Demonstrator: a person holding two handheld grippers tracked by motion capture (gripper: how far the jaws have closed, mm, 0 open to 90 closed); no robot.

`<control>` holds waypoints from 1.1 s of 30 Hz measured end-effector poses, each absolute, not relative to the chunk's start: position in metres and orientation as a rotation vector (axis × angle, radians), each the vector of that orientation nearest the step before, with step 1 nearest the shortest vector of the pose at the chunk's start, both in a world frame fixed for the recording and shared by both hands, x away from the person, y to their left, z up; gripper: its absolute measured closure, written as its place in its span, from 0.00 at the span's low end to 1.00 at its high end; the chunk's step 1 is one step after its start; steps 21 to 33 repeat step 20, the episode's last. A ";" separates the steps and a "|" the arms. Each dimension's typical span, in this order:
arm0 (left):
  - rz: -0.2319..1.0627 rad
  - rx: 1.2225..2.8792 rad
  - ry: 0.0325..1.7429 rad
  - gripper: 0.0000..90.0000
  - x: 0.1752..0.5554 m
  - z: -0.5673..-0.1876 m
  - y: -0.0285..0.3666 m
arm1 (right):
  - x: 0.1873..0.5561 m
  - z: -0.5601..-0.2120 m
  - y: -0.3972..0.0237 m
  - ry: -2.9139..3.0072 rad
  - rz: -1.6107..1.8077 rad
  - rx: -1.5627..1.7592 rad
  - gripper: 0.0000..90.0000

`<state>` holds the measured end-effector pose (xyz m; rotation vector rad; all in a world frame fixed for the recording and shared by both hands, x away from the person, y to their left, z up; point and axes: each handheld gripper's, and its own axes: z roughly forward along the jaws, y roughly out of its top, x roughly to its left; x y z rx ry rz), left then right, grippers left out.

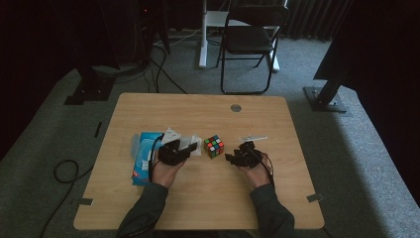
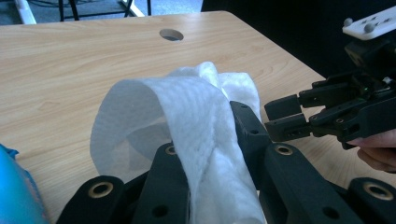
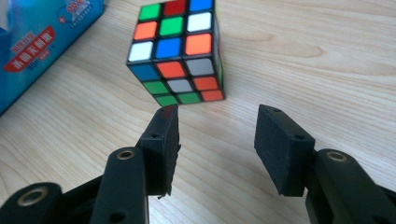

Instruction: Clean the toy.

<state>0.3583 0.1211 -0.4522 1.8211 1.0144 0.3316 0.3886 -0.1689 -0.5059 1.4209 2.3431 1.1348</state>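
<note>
Left claw point(image 2: 205, 140) pinches a white tissue point(image 2: 187, 121) left of the puzzle cube point(image 3: 177, 51), likely for wiping it; right claw point(image 3: 217, 149), spread and empty, faces the cube on the surface point(image 1: 208, 193).

The blue tissue pack point(image 3: 42, 42), left of the puzzle cube point(image 3: 176, 51), bears a red label with unreadable white characters and "99".
</note>
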 end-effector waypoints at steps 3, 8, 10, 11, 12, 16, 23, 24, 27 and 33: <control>0.334 1.817 1.013 0.87 0.358 -0.448 0.125 | 0.388 -0.507 -0.173 2.337 1.126 1.424 0.55; 0.347 1.823 1.004 0.87 0.358 -0.439 0.128 | 0.389 -0.506 -0.180 2.309 1.137 1.443 0.55; 0.360 1.834 0.997 0.87 0.358 -0.435 0.130 | 0.389 -0.505 -0.182 2.302 1.139 1.448 0.55; 0.368 1.840 0.992 0.87 0.358 -0.432 0.131 | 0.390 -0.505 -0.183 2.299 1.141 1.455 0.55; 0.375 1.841 0.991 0.87 0.358 -0.430 0.132 | 0.390 -0.505 -0.184 2.297 1.143 1.457 0.55; 0.397 1.856 0.976 0.87 0.359 -0.421 0.136 | 0.391 -0.506 -0.186 2.296 1.144 1.462 0.55; 0.405 1.867 0.968 0.87 0.359 -0.415 0.141 | 0.390 -0.505 -0.187 2.288 1.141 1.460 0.55; 0.405 1.867 0.968 0.87 0.359 -0.415 0.141 | 0.390 -0.505 -0.187 2.288 1.141 1.460 0.55; 0.405 1.867 0.968 0.87 0.359 -0.415 0.141 | 0.390 -0.505 -0.187 2.288 1.141 1.460 0.55; 0.405 1.867 0.968 0.87 0.359 -0.415 0.141 | 0.390 -0.505 -0.187 2.288 1.141 1.460 0.55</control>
